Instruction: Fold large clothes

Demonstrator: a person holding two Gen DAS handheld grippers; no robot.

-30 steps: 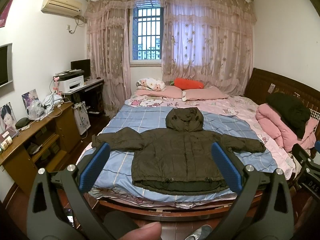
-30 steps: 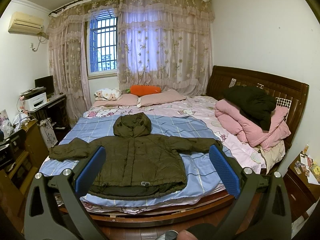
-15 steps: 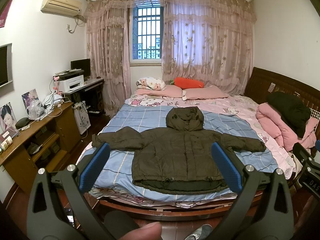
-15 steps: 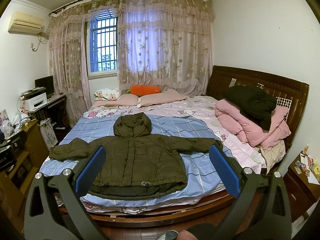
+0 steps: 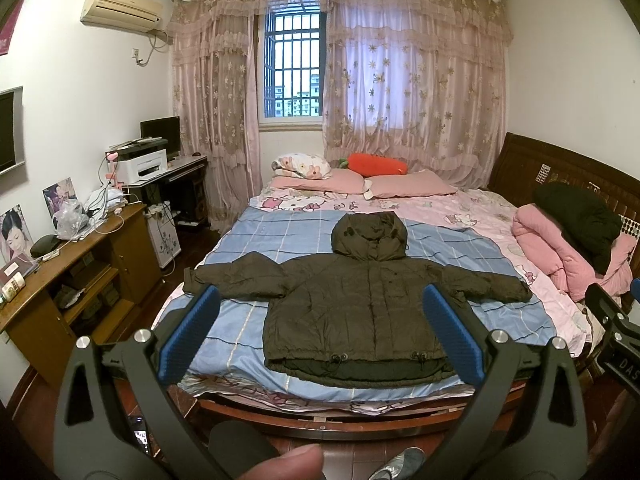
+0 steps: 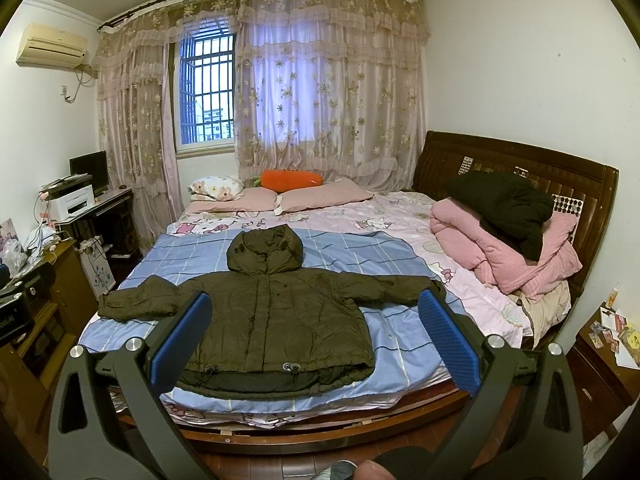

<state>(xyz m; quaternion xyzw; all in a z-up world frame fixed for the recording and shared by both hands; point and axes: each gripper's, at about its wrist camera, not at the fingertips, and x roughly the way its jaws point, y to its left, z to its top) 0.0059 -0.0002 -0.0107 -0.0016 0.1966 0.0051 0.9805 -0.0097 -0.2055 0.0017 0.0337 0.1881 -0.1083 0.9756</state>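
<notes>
- The room was a bedroom; the bed (image 5: 240, 344) filled the middle, its near edge closest to the cameras.
- Nearest, the left gripper (image 5: 320, 328) and right gripper (image 6: 316, 330) both stood spread wide and empty, short of the bed.
- Beyond them, at 12 o'clock, the padded jacket (image 5: 360, 304) lay flat with sleeves out: nothing looked folded yet, so all folds remained.
- Farther, at 2 o'clock, a dark garment (image 6: 508, 208) lay bunched on pink bedding (image 6: 500, 256); its shape was unreadable.

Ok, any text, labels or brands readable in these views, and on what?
"DAS" (cut off by the frame): white letters on the right gripper, at the left view's right edge.
Air conditioner: logo too small to read.
Papers on the bedside table: too blurred.
Jacket: no readable label.
</notes>
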